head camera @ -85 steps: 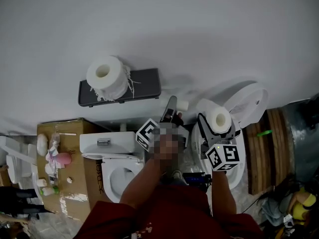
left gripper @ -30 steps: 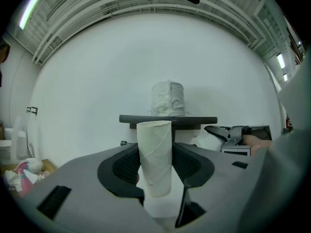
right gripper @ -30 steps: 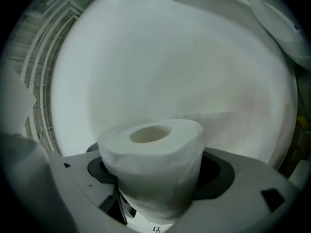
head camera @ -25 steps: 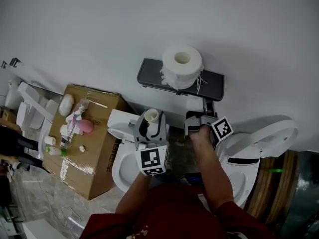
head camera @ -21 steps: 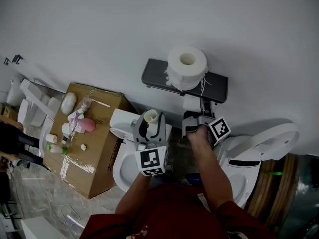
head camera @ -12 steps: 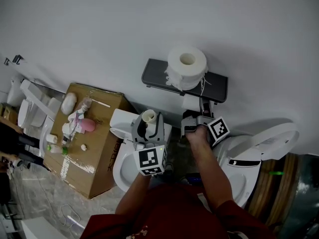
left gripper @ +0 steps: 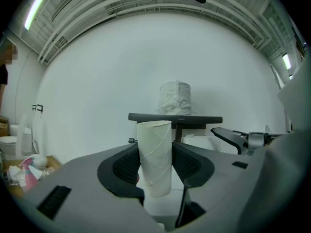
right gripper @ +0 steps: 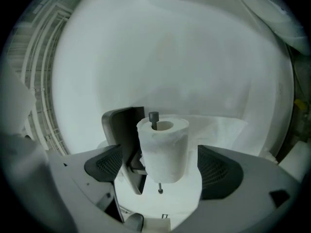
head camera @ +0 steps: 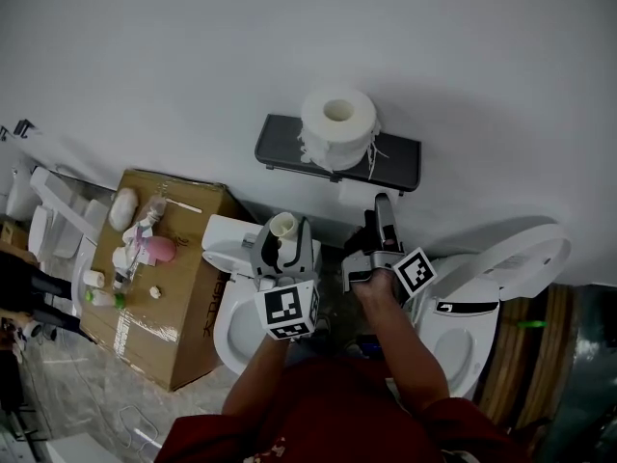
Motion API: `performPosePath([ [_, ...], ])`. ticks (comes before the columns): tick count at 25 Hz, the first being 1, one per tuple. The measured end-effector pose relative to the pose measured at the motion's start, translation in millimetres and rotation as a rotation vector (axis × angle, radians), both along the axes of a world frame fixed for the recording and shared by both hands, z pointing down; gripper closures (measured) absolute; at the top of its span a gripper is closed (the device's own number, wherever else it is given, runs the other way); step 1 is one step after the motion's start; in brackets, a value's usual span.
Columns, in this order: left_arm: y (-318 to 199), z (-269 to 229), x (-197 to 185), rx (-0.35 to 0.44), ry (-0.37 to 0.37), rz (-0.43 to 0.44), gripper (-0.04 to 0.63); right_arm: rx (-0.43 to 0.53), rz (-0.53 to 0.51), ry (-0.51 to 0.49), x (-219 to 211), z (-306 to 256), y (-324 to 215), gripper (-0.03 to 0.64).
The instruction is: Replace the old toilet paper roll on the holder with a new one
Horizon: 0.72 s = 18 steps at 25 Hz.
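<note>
My left gripper (head camera: 282,246) is shut on the bare cardboard core (left gripper: 154,157), which stands upright between its pads (left gripper: 127,164). The dark holder shelf (head camera: 395,162) hangs on the white wall with a ragged large roll (head camera: 336,123) on top. Below the shelf a fresh white roll (right gripper: 163,147) sits on the holder's spindle (right gripper: 154,117). My right gripper (right gripper: 163,169) points at that roll. Its jaws are opening and stand wide on both sides of the roll, with neither pad touching it. In the head view the right gripper (head camera: 378,228) is just below the fresh roll (head camera: 355,193).
Two white toilets stand under my arms: one at the left (head camera: 224,326), one at the right (head camera: 461,340) with its lid (head camera: 516,254) raised. A cardboard box (head camera: 178,302) with toiletries on top is at the far left. Wooden slats (head camera: 528,355) run along the right.
The right gripper, which carried the fresh roll seconds ago, has let go of it on the spindle and drawn back a little. The left gripper now holds the core and has stayed put.
</note>
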State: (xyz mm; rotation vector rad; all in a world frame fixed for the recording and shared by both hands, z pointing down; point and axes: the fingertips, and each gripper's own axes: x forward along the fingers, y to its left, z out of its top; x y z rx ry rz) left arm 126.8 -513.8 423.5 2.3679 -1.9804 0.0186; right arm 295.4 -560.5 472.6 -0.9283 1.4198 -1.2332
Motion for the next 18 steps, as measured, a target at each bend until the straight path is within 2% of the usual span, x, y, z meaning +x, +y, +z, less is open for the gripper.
performPosePath([
  [4, 1.7, -1.9, 11.6, 0.005, 0.003, 0.024, 0.383, 0.028, -0.017, 0.086, 10.3, -6.2, 31.0, 0.161],
  [10, 4.8, -4.6, 34.2, 0.007, -0.005, 0.077, 0.383, 0.087, 0.033, 0.243, 44.7, -25.7, 68.9, 0.161],
  [16, 6.2, -10.0, 62.0, 0.02, -0.009, 0.132, 0.383, 0.112, 0.091, 0.222, 75.2, -30.5, 86.1, 0.174],
  [17, 6.8, -11.3, 66.5, 0.022, -0.011, 0.142, 0.383, 0.116, 0.103, 0.222, 79.8, -31.6, 88.8, 0.212],
  [18, 7.5, -12.7, 70.7, 0.024, -0.012, 0.15, 0.383, 0.114, 0.119, 0.23, 84.9, -32.2, 91.6, 0.316],
])
